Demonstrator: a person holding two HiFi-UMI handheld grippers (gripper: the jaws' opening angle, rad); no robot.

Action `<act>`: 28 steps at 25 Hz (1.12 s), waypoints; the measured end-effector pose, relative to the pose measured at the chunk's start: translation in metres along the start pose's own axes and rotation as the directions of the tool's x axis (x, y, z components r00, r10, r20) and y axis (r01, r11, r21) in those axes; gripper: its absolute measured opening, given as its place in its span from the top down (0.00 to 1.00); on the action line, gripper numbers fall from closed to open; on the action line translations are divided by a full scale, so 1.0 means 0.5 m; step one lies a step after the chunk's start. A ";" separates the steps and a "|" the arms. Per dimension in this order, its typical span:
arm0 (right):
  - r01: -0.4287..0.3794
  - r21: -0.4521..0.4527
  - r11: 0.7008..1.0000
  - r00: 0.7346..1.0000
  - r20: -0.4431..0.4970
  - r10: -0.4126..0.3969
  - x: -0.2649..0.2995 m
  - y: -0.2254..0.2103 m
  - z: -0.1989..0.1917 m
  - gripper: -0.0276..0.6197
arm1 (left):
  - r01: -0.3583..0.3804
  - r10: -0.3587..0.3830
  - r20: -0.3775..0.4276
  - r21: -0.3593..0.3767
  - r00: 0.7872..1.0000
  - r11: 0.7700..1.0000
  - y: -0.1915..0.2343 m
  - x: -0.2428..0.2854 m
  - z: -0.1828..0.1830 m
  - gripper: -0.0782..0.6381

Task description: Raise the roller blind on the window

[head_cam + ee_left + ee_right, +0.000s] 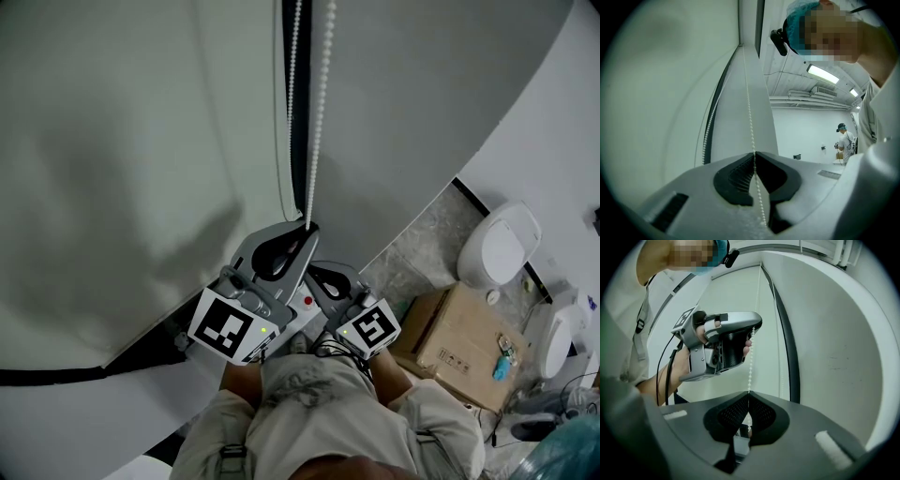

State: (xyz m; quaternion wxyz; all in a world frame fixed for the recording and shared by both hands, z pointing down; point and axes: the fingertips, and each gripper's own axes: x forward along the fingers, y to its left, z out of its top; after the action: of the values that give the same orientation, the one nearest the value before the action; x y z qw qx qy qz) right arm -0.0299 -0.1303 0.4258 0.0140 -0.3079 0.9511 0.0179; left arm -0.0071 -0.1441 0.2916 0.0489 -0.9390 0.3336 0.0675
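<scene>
Two tools, one chain (320, 103): who holds what? — Desk

Left tool (307, 225) is the upper one, its jaws closed on the bead strand. Right tool (748, 394) sits just below, jaws pinched shut on that same strand, so the beads run straight from one to the other. The free strand (293, 66) hangs just beside them, untouched. — Photographer

Where is the blind? — Desk

Blind (131, 150) is the pale sheet filling the head view left of the chain. It looks fully down, reaching the dark strip (56, 375) at the bottom, so the lift seems barely begun, if at all. — Photographer

Why stack the grips? — Desk

My reading: hand over hand. The lower tool holds the strand taut and guards against the blind slipping back, while the upper one is set to haul down. Both meet the chain roughly square on, which should let the thin beads seat between the jaws rather than slide out. — Photographer

Anything to watch? — Desk

Only one strand should be pulled; catching the free strand too would likely lock the loop. Whether this is the strand that raises the blind cannot be told from here. — Photographer
</scene>
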 end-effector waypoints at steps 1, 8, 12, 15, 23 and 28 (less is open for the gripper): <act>-0.002 0.000 1.000 1.000 -0.004 0.002 0.001 0.001 -0.003 0.94 | -0.001 0.001 -0.003 -0.004 1.000 1.000 0.001 -0.002 -0.002 0.86; -0.008 0.013 1.000 0.999 -0.046 0.008 0.002 0.002 -0.041 0.94 | -0.008 0.007 -0.039 -0.031 0.999 0.999 0.007 -0.008 -0.039 0.86; 0.020 0.055 0.998 0.992 -0.126 -0.013 -0.007 -0.002 -0.083 0.94 | -0.007 0.004 -0.060 -0.051 0.998 0.999 0.007 -0.008 -0.068 0.86; 0.019 0.073 0.997 0.990 -0.143 -0.008 -0.007 -0.002 -0.108 0.94 | -0.010 0.004 -0.088 -0.061 0.996 0.998 0.006 -0.006 -0.098 0.86; 0.009 0.107 0.994 0.990 -0.139 0.006 -0.010 -0.002 -0.149 0.94 | -0.014 0.005 -0.097 -0.089 0.995 0.996 0.003 -0.013 -0.142 0.86; 0.004 0.099 0.995 0.989 -0.147 0.010 -0.008 -0.005 -0.159 0.94 | -0.026 0.018 -0.088 -0.085 0.996 0.996 0.007 -0.013 -0.153 0.86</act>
State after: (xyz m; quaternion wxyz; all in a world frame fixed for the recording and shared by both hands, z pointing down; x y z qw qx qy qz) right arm -0.0267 -0.1333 0.5051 -0.0411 -0.3060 0.9497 -0.0522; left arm -0.0069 -0.1533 0.3678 -0.0071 -0.9386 0.3425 0.0413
